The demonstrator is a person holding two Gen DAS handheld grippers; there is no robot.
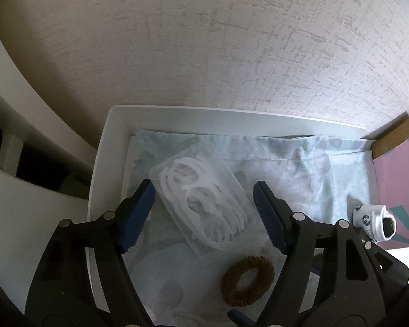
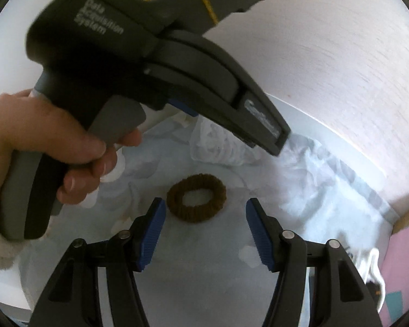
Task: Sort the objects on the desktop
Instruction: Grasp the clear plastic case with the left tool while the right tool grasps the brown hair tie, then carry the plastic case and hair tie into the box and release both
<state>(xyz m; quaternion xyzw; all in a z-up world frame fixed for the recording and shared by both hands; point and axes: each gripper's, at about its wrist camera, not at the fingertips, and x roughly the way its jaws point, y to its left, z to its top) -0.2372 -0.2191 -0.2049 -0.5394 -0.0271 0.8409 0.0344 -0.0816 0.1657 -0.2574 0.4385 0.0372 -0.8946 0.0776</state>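
A clear plastic box of white floss picks (image 1: 204, 204) lies on a pale cloth inside a white tray (image 1: 103, 163). My left gripper (image 1: 204, 190) is open, its blue pads on either side of the box, just above it. A brown hair tie (image 1: 248, 284) lies nearer on the cloth. In the right wrist view the hair tie (image 2: 196, 197) lies just ahead of my open, empty right gripper (image 2: 204, 207). The left gripper's body (image 2: 177, 62) crosses above, partly hiding the floss box (image 2: 218, 147).
A small white sock (image 1: 373, 222) lies at the tray's right side; it also shows in the right wrist view (image 2: 370, 267). A pink cardboard box (image 1: 400, 169) stands to the right. A textured wall (image 1: 231, 54) rises right behind the tray. White shelving (image 1: 13, 179) stands at the left.
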